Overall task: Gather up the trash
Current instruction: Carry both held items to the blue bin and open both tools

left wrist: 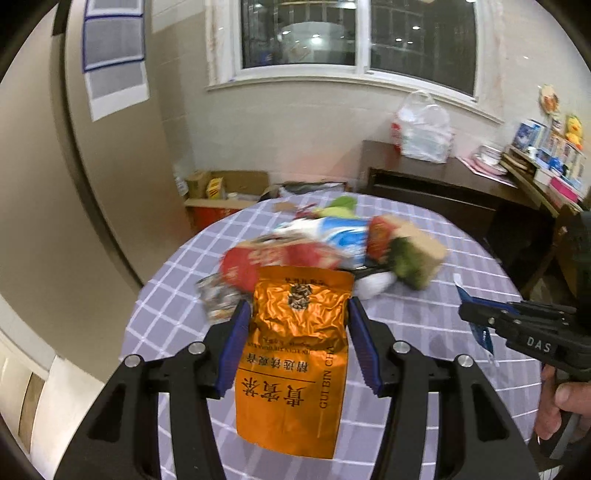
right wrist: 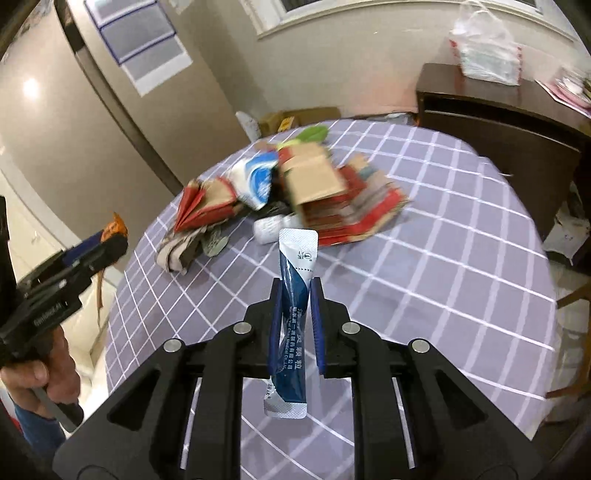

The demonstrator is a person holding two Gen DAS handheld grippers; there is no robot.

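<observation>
Left wrist view: left gripper (left wrist: pixel 295 314), blue pads clamped on either side of an orange foil tea packet (left wrist: pixel 295 354), held lifted above the checked tablecloth (left wrist: pixel 424 317). Beyond the fingertips: a blurred trash pile (left wrist: pixel 332 247) of red, blue-white and cardboard wrappers. Right wrist view: right gripper (right wrist: pixel 296 295), jaws nearly closed, pinching a narrow blue-and-white sachet (right wrist: pixel 293 325) upright between the pads; its top projects past the fingertips toward the pile.

window (left wrist: pixel 356 35) dark | walls beige | dark sideboard (left wrist: pixel 436 184) | checked tablecloth (right wrist: pixel 424 258)
</observation>
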